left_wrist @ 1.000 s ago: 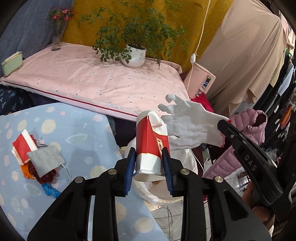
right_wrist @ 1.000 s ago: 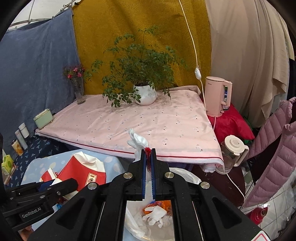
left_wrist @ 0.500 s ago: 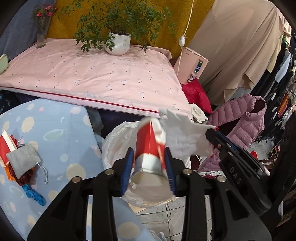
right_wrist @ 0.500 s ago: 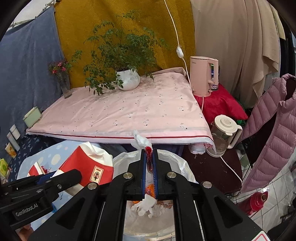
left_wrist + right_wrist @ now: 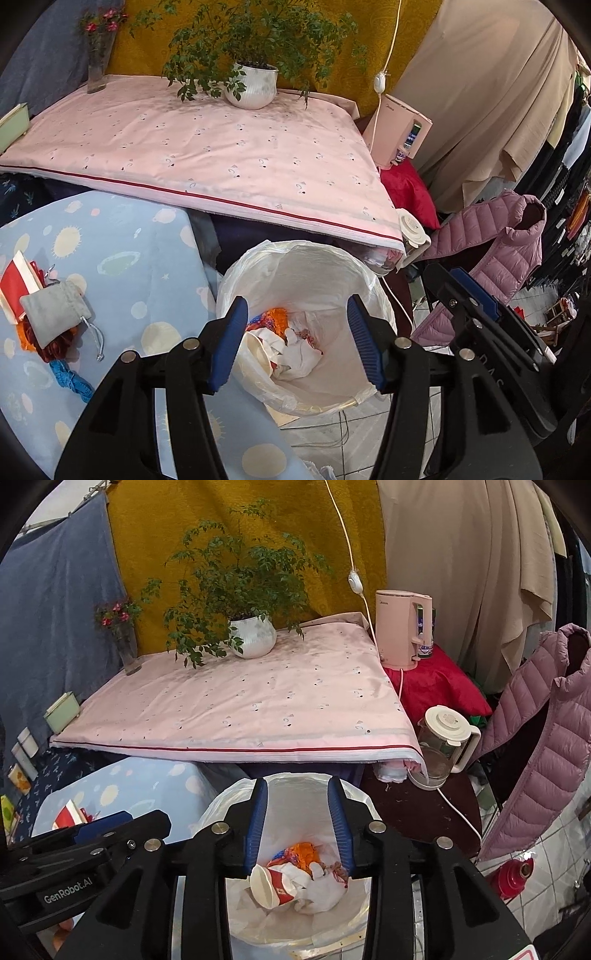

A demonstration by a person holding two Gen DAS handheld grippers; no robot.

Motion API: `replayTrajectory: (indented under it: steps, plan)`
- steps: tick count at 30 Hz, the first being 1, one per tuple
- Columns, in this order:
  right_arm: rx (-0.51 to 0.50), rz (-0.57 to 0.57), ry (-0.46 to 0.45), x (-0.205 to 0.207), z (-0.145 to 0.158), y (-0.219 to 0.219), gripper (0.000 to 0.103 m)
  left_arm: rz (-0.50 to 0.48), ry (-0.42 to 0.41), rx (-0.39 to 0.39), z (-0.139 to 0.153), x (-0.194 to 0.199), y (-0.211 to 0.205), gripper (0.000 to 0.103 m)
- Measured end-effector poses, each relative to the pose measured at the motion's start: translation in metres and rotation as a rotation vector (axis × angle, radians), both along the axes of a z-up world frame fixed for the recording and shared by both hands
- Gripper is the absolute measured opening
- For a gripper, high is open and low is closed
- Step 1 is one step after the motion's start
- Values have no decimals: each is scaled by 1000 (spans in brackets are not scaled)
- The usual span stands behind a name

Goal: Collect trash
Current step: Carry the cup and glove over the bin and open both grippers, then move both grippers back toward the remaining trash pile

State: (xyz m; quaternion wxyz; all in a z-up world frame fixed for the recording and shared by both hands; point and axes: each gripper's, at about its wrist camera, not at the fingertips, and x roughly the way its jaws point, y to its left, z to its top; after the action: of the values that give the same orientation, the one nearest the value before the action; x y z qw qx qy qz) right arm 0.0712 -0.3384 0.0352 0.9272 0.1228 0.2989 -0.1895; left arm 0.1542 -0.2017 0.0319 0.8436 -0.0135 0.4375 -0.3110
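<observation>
Drop step, by the look of it: one lined bin [image 5: 295, 266] on the floor, near, right of the blue table [image 5: 122, 236], already holding one red-and-white cup [image 5: 275, 886], one white glove [image 5: 321, 890] and some orange scraps. Poised over it, left gripper [image 5: 295, 343] and right gripper [image 5: 297, 819], both just opened, jaws apart, nothing between them. Next, probably: back left to the table for the remaining pile [image 5: 44, 314]: one grey pouch [image 5: 55, 314], one red-and-white carton [image 5: 16, 284], one blue cord [image 5: 70, 380], reddish scraps beneath, count unclear.
</observation>
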Motion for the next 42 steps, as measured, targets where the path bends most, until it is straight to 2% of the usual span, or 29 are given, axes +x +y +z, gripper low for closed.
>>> replayTrajectory:
  steps: [18,29,33,42]
  plan:
    - [-9,119,17,18,-1,70,37,126,20,-9,-5,14,70,53]
    - [-5,219,49,35,-12,125,38,244,60,-17,-19,28,138,56]
    - [-1,258,61,40,-18,147,44,300,67,-13,-27,32,165,60]
    - [12,373,123,53,-45,200,44,419,96,27,-52,36,228,61]
